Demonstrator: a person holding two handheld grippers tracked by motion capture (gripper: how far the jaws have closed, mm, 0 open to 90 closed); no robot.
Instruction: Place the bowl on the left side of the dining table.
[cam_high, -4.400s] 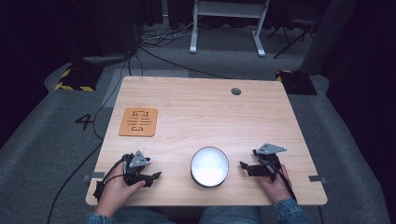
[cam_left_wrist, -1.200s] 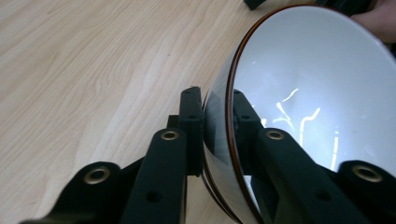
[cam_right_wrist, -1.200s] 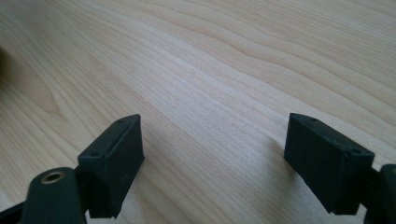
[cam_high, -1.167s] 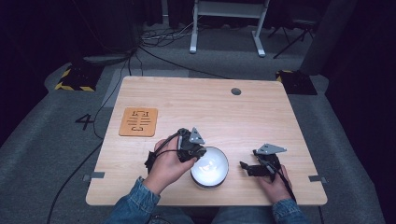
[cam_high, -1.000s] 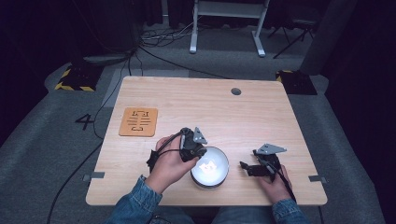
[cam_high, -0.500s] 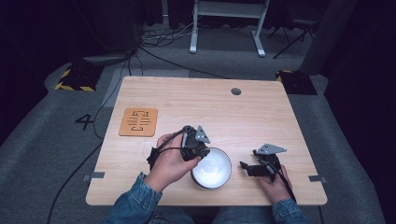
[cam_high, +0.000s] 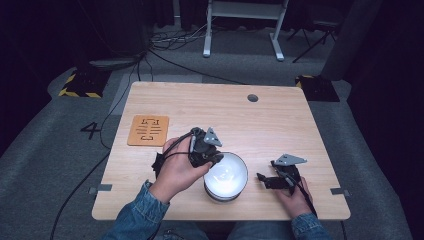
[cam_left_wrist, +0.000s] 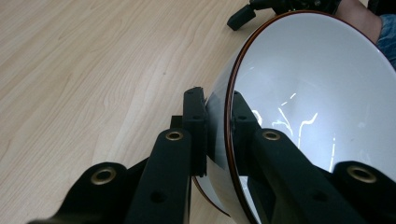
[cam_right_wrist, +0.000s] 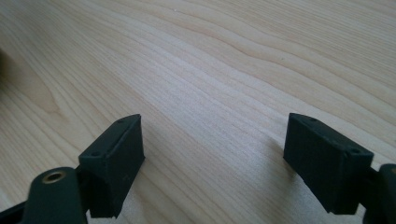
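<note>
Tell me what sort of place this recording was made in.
Probably a lab or studio set up for recording: a bare wooden table on grey carpet, cables trailing across the floor, hazard-striped tape, and dark surroundings. The left gripper grips a white bowl.

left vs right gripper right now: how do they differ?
The left gripper has its jaws closed on the bowl rim, one inside and one outside; the right gripper has its jaws wide apart with nothing between them. The left sits at the bowl's left edge; the right rests on the table, apart from the bowl, to its right. Both are black, hand-held and two-jawed.
</note>
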